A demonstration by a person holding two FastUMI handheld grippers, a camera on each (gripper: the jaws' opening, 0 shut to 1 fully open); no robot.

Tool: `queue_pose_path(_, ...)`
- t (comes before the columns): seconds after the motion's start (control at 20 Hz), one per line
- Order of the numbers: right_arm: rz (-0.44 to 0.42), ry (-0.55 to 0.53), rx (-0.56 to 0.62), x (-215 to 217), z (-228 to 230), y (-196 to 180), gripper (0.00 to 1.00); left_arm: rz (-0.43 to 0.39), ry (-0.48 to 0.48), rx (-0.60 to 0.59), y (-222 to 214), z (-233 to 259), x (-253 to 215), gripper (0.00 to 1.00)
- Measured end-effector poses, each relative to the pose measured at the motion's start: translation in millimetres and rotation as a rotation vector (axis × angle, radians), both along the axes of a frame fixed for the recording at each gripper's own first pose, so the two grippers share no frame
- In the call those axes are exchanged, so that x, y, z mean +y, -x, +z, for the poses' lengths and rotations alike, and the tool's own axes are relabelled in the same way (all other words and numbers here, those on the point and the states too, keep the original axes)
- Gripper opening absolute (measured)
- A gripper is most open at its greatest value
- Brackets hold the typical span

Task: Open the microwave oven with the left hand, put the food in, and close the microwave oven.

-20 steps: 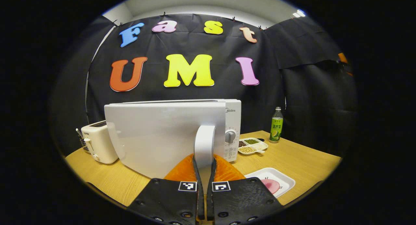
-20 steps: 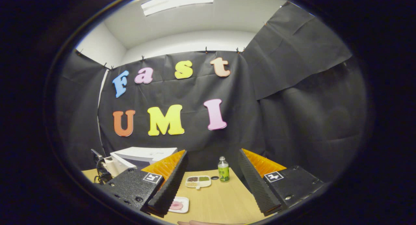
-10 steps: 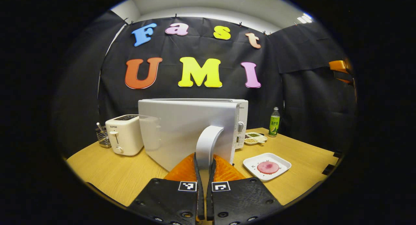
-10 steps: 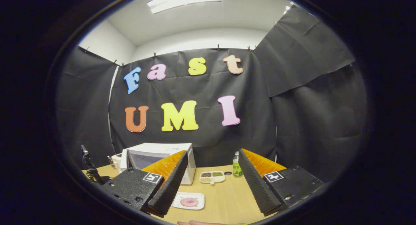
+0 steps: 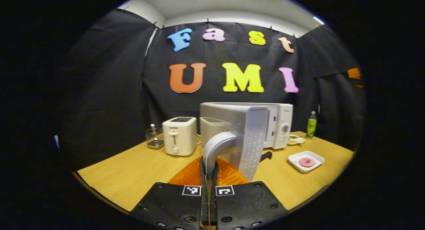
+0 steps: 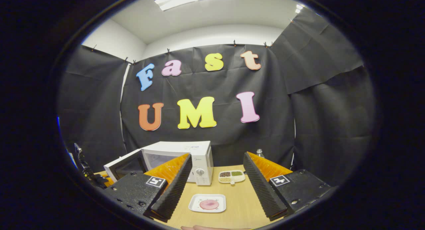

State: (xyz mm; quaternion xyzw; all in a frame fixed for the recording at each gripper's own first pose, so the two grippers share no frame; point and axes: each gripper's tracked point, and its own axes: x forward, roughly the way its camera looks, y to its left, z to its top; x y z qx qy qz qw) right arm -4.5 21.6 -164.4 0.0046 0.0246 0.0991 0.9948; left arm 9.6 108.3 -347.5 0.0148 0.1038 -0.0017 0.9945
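The left gripper (image 5: 208, 170) is clamped on the curved white door handle (image 5: 215, 147) of the white microwave oven (image 5: 279, 123), its door (image 5: 247, 137) swung wide. The right gripper (image 6: 215, 186) hangs spread apart above the white square tray with pink food (image 6: 208, 203), which lies before the microwave on the wooden table (image 6: 232, 206).

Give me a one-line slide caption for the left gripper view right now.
Left gripper shut on the microwave door handle, door swung open, food tray waiting on the table.
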Motion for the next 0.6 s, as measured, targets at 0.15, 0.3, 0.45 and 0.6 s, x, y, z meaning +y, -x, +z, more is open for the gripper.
queue_pose_path(0.15,0.014,0.014,0.001,13,-1,2,0.99,-0.127,0.068,0.022,4,0,-19,0.02)
queue_pose_path(0.3,0.029,0.029,-0.003,26,0,4,0.99,-0.380,0.117,0.026,3,-1,-53,0.02)
queue_pose_path(0.45,0.043,0.045,-0.009,37,0,6,0.89,-0.497,0.140,0.008,1,-1,-55,0.02)
queue_pose_path(0.6,0.050,0.061,0.006,44,-5,3,0.99,-0.581,0.192,0.012,-1,-2,-67,0.02)
